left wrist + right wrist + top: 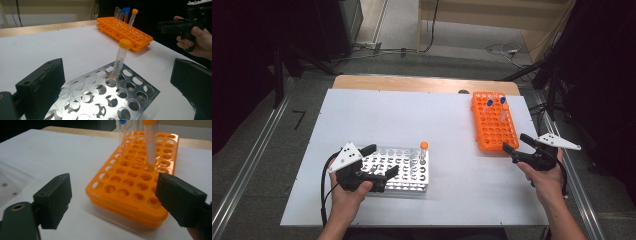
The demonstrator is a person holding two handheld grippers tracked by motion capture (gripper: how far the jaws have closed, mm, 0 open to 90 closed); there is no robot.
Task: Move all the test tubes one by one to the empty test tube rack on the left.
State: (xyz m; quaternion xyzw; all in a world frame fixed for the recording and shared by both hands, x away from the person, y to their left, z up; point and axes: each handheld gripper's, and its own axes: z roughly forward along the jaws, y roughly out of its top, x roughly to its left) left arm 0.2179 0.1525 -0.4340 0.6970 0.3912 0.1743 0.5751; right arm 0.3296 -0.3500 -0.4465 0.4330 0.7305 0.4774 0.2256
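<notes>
A silver metal rack (404, 172) lies on the white table at the front left. One clear tube with an orange cap (423, 149) stands tilted in its far right corner. My left gripper (384, 160) hovers open over the rack's left part; in the left gripper view the tube (121, 58) rises between and beyond the jaws, untouched. An orange rack (493, 121) lies at the back right with two blue-capped tubes (502, 100) and an orange-capped tube (151, 142). My right gripper (513, 141) stands open just short of that rack's near end (132, 185), nothing between its jaws.
The white table top (377, 110) sits on a wooden board whose far edge (412, 82) shows behind it. Cables lie on the floor beyond. Metal rails run along both sides of the table.
</notes>
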